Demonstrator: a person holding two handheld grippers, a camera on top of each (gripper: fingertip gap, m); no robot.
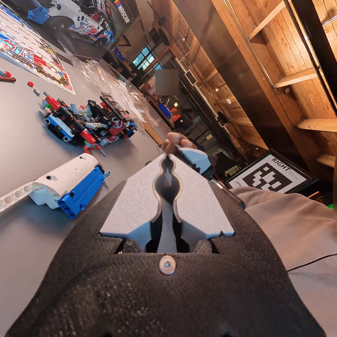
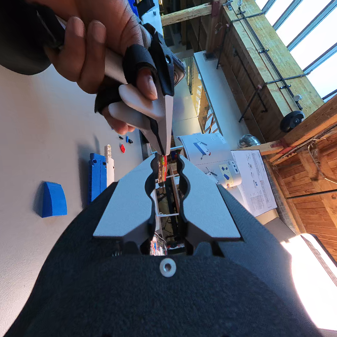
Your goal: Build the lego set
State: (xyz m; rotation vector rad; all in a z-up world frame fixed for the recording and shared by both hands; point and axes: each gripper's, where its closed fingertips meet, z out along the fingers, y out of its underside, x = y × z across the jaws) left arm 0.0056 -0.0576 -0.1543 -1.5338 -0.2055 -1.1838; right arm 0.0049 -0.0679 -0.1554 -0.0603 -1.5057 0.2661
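**Step in hand: sticker handling (judged).**
- Left gripper (image 1: 167, 155): fingers closed, tips pinching the top edge of one sticker (image 2: 162, 169), seen only in the right wrist view.
- Right gripper (image 2: 167, 157): fingers parted, nothing held. The sticker hangs between them, close against one finger.
- Advice: the sticker is best taken by a bare edge, kept flat and off the pads. The first grip is best released only once the second is firm. The panel should be steadied before pressing.

**Count, on the table (image 1: 21, 155):**
- Car build (image 1: 87, 120): one, part-finished.
- Panel (image 1: 69, 186), white and blue: one, near the left gripper.
- Curved blue piece (image 2: 52, 199): one.
- Sticker sheet (image 1: 32, 54): one.
- Booklet (image 2: 209, 156): one, open.
- Small loose pieces: several; an exact count cannot be given.
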